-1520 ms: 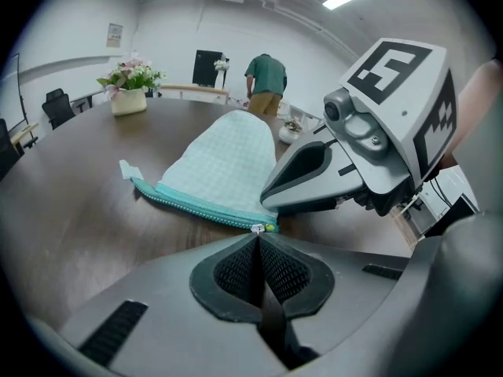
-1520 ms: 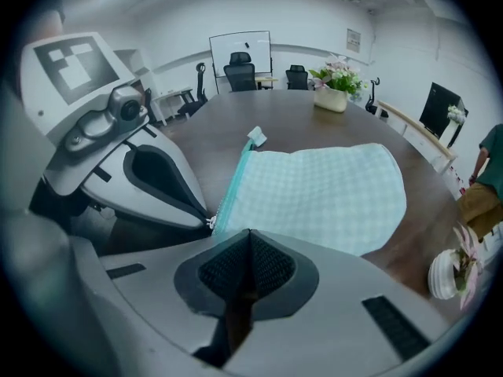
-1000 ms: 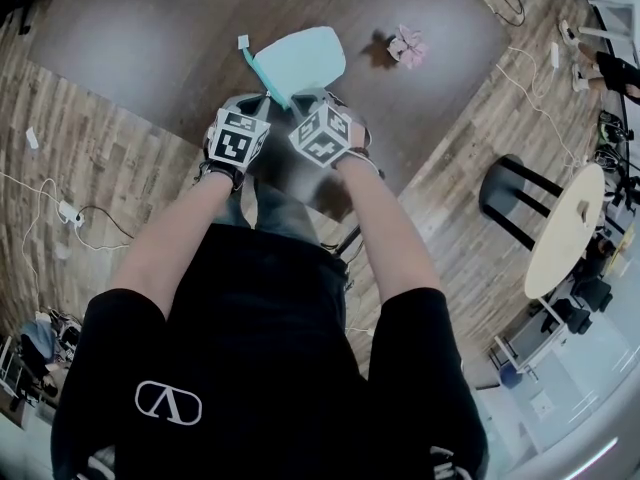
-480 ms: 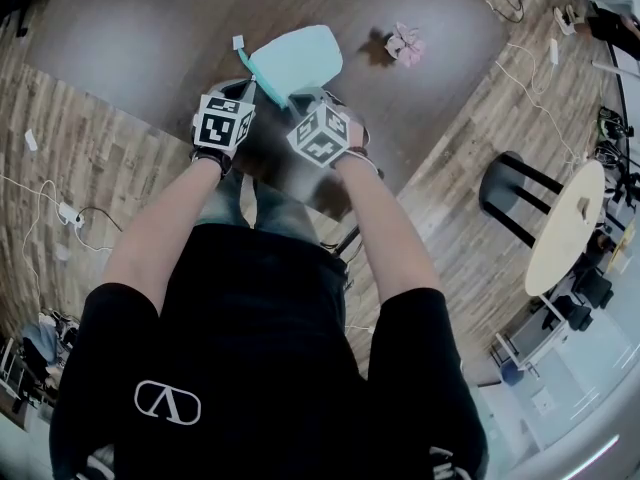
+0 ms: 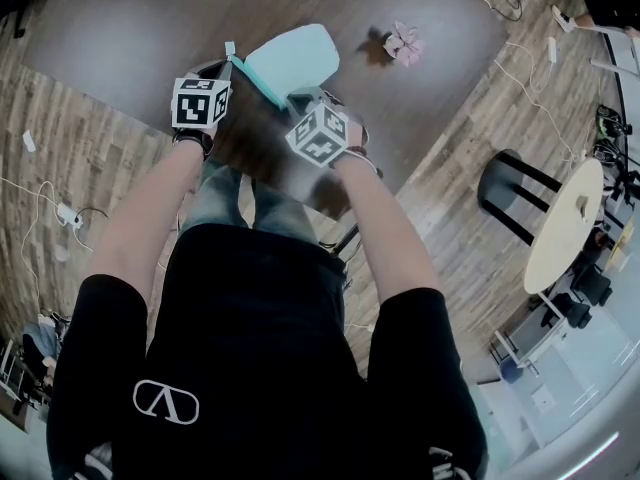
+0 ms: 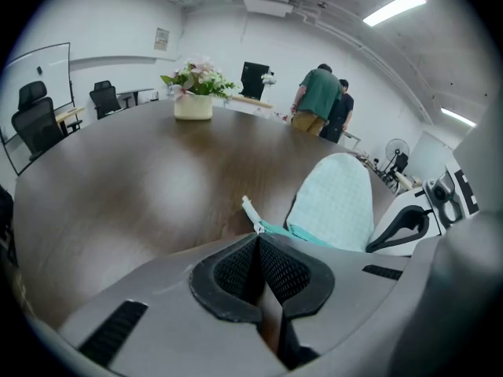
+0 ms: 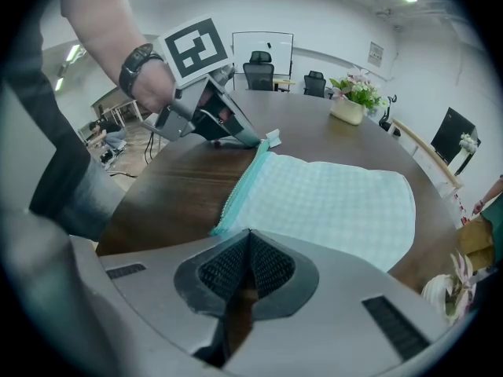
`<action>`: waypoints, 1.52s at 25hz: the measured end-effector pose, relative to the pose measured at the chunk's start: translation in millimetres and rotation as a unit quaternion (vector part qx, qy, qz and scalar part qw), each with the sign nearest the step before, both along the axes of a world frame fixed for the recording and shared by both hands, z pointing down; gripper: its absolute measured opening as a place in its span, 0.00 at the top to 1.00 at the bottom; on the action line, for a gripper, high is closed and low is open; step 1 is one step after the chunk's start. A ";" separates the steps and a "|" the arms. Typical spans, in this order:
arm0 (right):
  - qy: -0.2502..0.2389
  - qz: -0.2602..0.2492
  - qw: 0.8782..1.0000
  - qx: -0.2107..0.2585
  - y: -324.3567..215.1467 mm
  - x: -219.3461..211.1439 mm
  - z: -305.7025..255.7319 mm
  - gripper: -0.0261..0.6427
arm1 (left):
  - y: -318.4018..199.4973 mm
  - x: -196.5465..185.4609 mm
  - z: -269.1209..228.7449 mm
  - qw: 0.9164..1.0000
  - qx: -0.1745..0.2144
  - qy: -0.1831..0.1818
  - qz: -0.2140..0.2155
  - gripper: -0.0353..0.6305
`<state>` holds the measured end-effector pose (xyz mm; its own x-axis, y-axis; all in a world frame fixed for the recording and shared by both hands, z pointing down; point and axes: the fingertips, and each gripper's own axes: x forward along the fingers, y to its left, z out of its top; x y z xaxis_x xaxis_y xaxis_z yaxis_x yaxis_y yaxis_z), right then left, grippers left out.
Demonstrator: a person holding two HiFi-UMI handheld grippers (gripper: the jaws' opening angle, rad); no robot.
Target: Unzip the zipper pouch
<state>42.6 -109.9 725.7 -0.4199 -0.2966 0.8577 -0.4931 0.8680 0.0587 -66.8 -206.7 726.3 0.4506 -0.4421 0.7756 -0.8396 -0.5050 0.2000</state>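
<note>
Your pouch (image 7: 330,203) is mint checked fabric with a teal zipper (image 7: 244,183) along one edge. Your left hand-held gripper (image 6: 257,236) is clamped on the pull (image 6: 249,210), and the right hand-held gripper (image 7: 248,234) on the pouch's corner.

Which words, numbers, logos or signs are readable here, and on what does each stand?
"V" inside an oval: white logo on the person's black shirt.
Small white wall notice: too small to read.
Black-and-white square markers on the tool cubes: patterns, no words.

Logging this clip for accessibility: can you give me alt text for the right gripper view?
A mint checked zipper pouch lies on a dark wooden table, with the right gripper shut on its near corner. At the far end of its teal zipper, the left gripper pinches the zipper pull.
</note>
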 end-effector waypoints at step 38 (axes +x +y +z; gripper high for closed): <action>0.008 0.047 0.999 0.008 -5.1 2.5 -13.8 0.96 | 37.7 7.6 -69.6 0.995 0.055 0.066 0.047 0.87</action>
<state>45.0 -115.0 711.8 -0.3756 -0.3475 0.8591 -0.5712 0.8168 0.0807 -59.2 -168.9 656.7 0.5885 -0.4721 0.6564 -0.7580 -0.6046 0.2447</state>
